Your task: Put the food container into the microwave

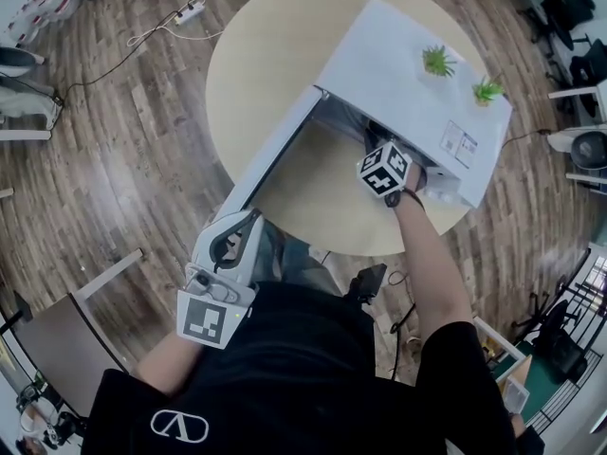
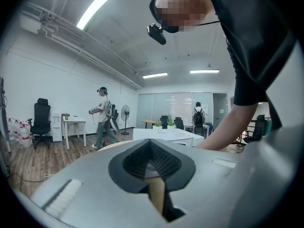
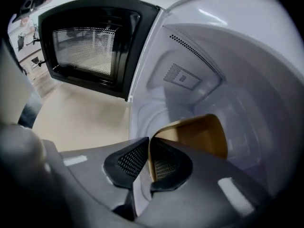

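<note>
The right hand-held gripper is clamped on the near rim of the tan food container, which is inside the microwave cavity with free space above it and to its left. The door stands wide open over the round counter. The left hand-held gripper, jaws pressed together, hangs by the door's outer edge, past the counter's rim.

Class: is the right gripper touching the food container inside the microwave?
Touching. The right gripper view shows the right gripper with its jaws clamped on the rim of the tan food container.
</note>
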{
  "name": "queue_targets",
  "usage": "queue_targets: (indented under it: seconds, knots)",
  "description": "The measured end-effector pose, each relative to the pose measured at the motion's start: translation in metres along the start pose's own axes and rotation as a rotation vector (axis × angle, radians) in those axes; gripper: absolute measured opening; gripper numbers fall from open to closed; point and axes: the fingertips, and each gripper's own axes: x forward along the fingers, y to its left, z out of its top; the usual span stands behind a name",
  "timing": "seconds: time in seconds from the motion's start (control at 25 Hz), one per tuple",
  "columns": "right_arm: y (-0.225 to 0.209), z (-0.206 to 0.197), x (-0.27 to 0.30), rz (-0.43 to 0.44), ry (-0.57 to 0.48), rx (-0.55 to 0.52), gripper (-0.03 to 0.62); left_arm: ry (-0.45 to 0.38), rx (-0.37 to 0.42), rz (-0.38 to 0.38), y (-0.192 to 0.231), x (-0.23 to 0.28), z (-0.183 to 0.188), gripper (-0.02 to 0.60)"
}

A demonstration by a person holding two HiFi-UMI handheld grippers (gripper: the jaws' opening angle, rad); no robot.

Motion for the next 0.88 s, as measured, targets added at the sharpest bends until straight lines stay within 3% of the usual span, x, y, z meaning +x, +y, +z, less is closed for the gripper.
queue_targets:
  seconds: [0.2, 0.36, 0.76, 0.88]
  knots:
    - [-0.017, 0.006, 0.005, -0.096, -0.023, 0.007, 0.035, 0.001, -0.012, 0.011, 0.003, -0.001, -0.002, 0.0]
    - [-0.02, 0.009, 0.004, -0.134, -0.049, -0.012, 0.167, 0.001, -0.008, 0.012, 0.003, -0.004, -0.002, 0.0]
    - [0.003, -0.005, -0.03, -0.201, -0.088, 0.007, 0.169, 0.01, 0.004, -0.009, -0.003, 0.003, 0.002, 0.0]
    - [0.026, -0.01, -0.054, -0.179, -0.125, 0.038, 0.169, 0.004, 0.014, -0.026, -0.008, 0.008, 0.006, 0.0]
